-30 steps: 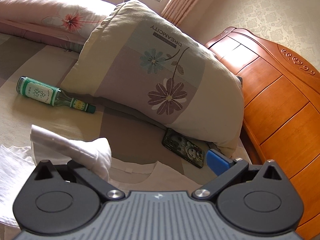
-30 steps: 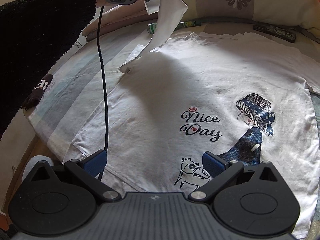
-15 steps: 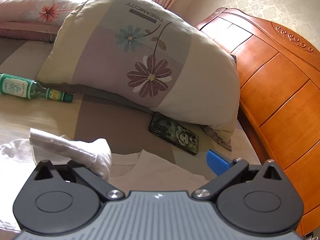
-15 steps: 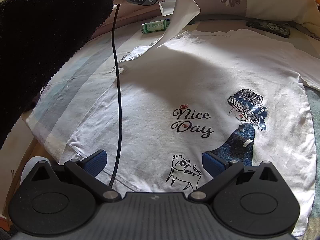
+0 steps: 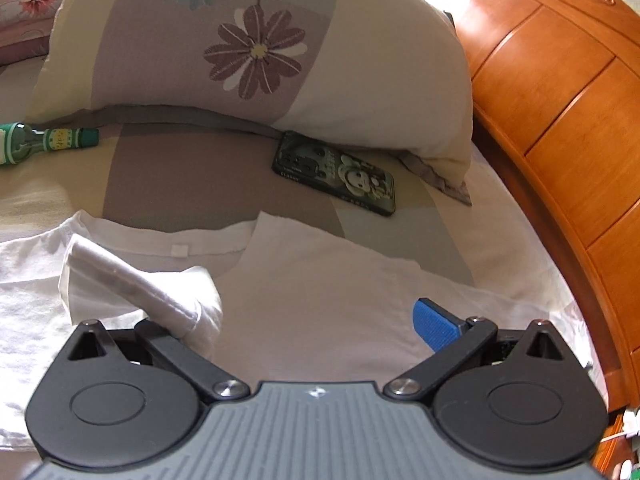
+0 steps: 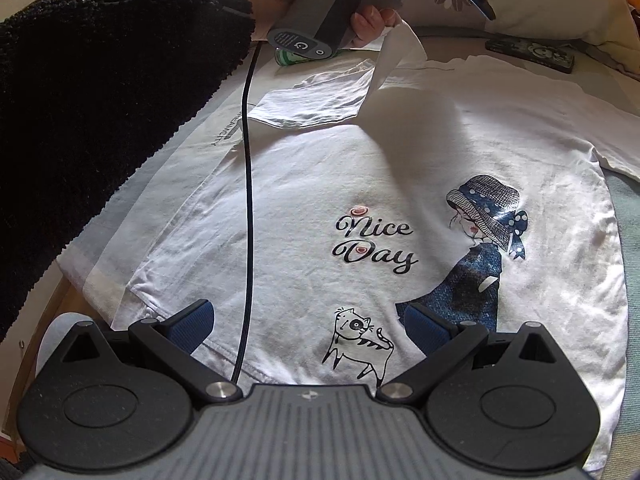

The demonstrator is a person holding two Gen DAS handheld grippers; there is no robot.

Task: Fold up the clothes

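Note:
A white T-shirt (image 6: 400, 160) printed with "Nice Day", a girl and a cat lies flat on the bed, front up. Its neckline (image 5: 176, 248) faces the pillow. My left gripper (image 5: 312, 320) hangs over the collar area with its jaws wide apart. One sleeve (image 5: 132, 280) is draped over its left finger and lifted off the bed, while the blue right pad (image 5: 436, 324) is bare. In the right wrist view that raised sleeve (image 6: 396, 52) hangs below the hand holding the left gripper's handle (image 6: 316, 20). My right gripper (image 6: 310, 324) is open and empty above the shirt's hem.
A flowered pillow (image 5: 260, 40) lies beyond the collar, with a phone (image 5: 336, 176) and a green bottle (image 5: 44, 144) in front of it. A wooden headboard (image 5: 560, 100) runs along the right. A black cable (image 6: 248, 200) and a fuzzy black sleeve (image 6: 100, 80) cross the shirt's left side.
My left gripper has carried the lifted sleeve inward over the shirt's body and dropped closer to the collar. The right gripper has hardly moved and stays open.

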